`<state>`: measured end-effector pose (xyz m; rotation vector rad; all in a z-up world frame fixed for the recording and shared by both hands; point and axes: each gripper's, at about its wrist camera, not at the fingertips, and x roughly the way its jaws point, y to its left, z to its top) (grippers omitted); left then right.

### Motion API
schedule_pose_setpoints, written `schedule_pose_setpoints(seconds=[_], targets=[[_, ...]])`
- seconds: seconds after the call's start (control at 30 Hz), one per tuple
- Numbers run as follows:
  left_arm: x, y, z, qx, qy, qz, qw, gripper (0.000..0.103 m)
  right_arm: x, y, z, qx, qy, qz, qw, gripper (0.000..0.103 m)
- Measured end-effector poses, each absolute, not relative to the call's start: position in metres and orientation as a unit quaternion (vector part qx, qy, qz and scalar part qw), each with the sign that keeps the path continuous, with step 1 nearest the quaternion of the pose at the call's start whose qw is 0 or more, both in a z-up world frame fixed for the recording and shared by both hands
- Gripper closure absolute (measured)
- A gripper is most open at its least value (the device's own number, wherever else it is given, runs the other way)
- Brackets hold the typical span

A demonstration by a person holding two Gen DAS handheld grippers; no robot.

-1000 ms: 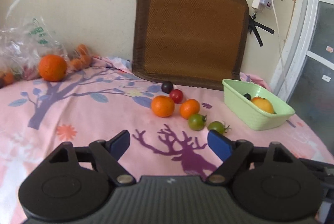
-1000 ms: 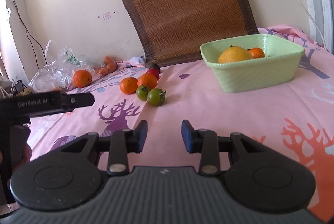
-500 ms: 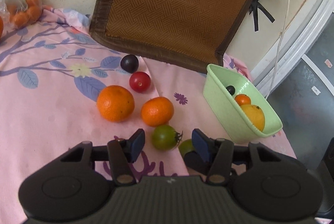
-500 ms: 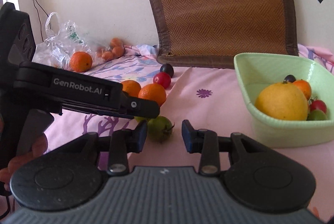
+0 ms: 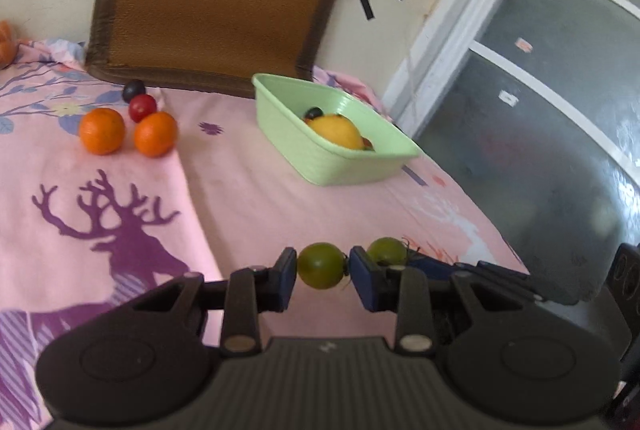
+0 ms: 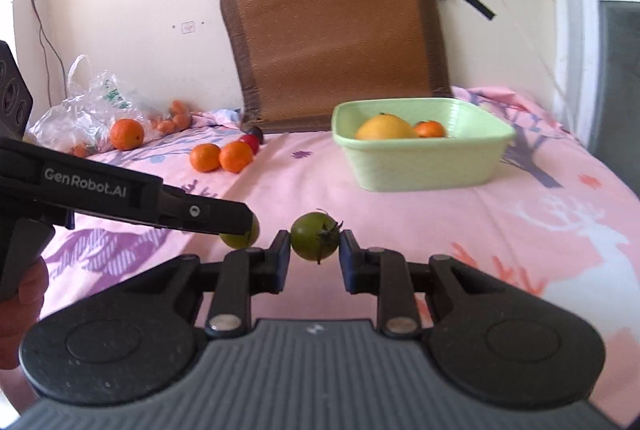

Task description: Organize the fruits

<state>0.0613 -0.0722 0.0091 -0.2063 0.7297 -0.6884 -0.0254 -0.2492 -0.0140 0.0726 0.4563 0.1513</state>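
Two green tomatoes lifted clear of the pink deer-print cloth [image 5: 248, 189], one per gripper. Left gripper [image 5: 322, 272] with fingers clamped on a green tomato [image 5: 321, 265] across its widest part; right gripper [image 6: 314, 245] likewise clamped on a second green tomato [image 6: 314, 236], stem calyx turned toward the right pad. Judged light, smooth-skinned and firm but bruisable: best held at the equator with mild pressure, since a tight squeeze could split the skin and an off-centre pinch could let the round fruit squirt out. Green tub [image 5: 340, 165] at far right, already containing a yellow citrus [image 5: 335, 130], a small orange [image 6: 429, 129] and a dark berry-like fruit [image 5: 313, 113]. Left on the cloth at far left: two tangerines [image 5: 101, 131] [image 5: 155, 133], a red tomato [image 5: 142, 105] and a dark plum-like fruit [image 5: 133, 90]. Compared with half a second earlier: both tomatoes then lying on the cloth between parted fingers, now gripped and raised, with the tub seen farther off.
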Motion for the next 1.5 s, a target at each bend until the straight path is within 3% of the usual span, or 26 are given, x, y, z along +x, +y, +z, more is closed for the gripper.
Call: schedule_pose_setpoints(seconds=[0.3,0.63,1.17,1.3,1.5], targets=[[0.027,-0.105,-0.001,-0.035,0.344,-0.316,0.883,0.071,-0.048,-0.266,-0.031,0.050,0.233,0.041,0.970,0.072],[0.009,-0.114,0.000,0.007,0.328,-0.298,0.896,0.056,-0.058,-0.267,-0.033,0.050,0.221,0.040,0.973,0.072],[-0.015,-0.117,-0.008,0.063,0.305,-0.292,0.904,0.053,-0.062,-0.267,-0.034,0.044,0.210,0.038,0.976,0.071],[-0.018,-0.115,-0.010,0.069,0.301,-0.284,0.908,0.053,-0.063,-0.266,-0.036,0.046,0.205,0.036,0.977,0.057],[-0.017,-0.114,-0.009,0.071,0.292,-0.278,0.912,0.055,-0.064,-0.264,-0.035,0.041,0.200,0.036,0.978,0.057]])
